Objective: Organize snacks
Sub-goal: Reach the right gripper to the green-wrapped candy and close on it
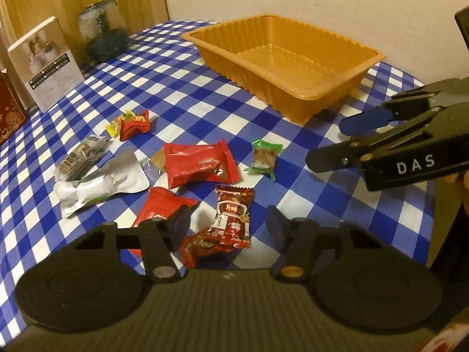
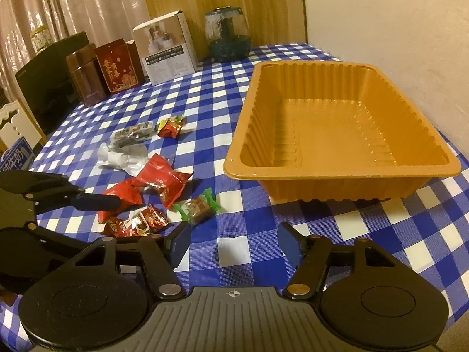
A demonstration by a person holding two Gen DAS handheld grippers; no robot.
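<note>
The snacks are scattered loose on the blue-and-white checked table (image 1: 187, 88), well left of the orange tray (image 2: 387, 173), which sits with nothing in it near the table's far right corner by the wall. A dark red candy with white Chinese print (image 1: 231, 220) is seen right between the wide-open fingers of the left tool (image 1: 225, 226), with a plain red packet (image 1: 159, 211) partly hidden behind its left finger. Further out, a bigger red pouch (image 1: 199, 162), a green-ended candy (image 1: 263, 158), a silver pouch (image 1: 102, 186), a clear-wrapped dark snack (image 1: 80, 161) and a small red candy with yellow ends (image 1: 132, 121) are spread around.

The right tool (image 2: 233, 245) is held spread open over bare cloth, nothing gripped; "DAS" can be read on its side in the left view. A decent strip of free table is left between candies and tray.

Along the back edge, a white box (image 2: 167, 48), a red tin with gold characters (image 2: 118, 66) and a glass jar (image 2: 228, 33) are lined up.
</note>
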